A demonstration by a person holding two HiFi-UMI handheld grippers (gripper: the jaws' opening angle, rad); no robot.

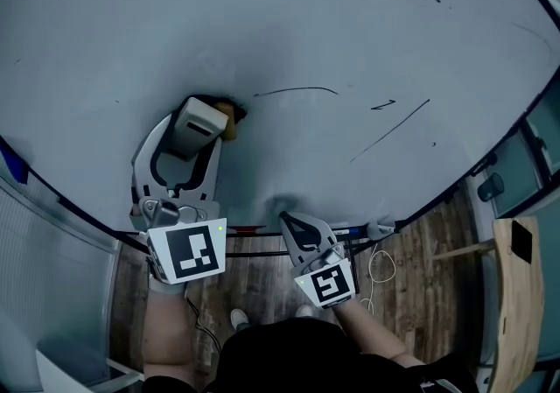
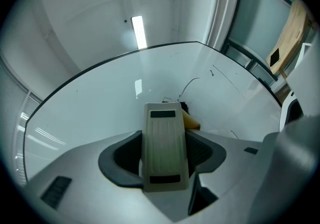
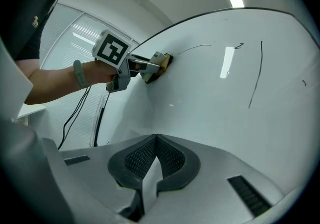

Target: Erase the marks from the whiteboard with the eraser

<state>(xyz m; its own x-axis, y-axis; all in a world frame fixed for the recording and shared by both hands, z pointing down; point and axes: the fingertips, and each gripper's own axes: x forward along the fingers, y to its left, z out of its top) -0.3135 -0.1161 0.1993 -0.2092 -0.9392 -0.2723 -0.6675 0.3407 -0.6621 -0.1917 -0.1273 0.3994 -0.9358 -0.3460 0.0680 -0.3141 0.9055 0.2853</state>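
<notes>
Count: two grippers, one eraser, one whiteboard (image 1: 262, 24). Left gripper (image 1: 194, 133) clamps the eraser (image 1: 199, 120), which has a cream ribbed back and tan felt against the board, at the left end of one curved line (image 1: 297, 90). Right gripper (image 1: 293, 223) is closed, empty, near the board's lower edge. Further right are one tick (image 1: 382, 105) and one diagonal stroke (image 1: 389, 131).

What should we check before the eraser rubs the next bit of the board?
1. Pale beige block eraser clamped in left gripper: ok.
2. Its tan pad against the white whiteboard: ok, looks pressed on.
3. Board clean: not ok. The curved black line, the long straight black line and the small black tick remain.
4. Nearest mark: ok, the curved line starts beside the eraser.
5. Right gripper out of the way: ok, jaws together, empty, low by the board's bottom edge.
</notes>
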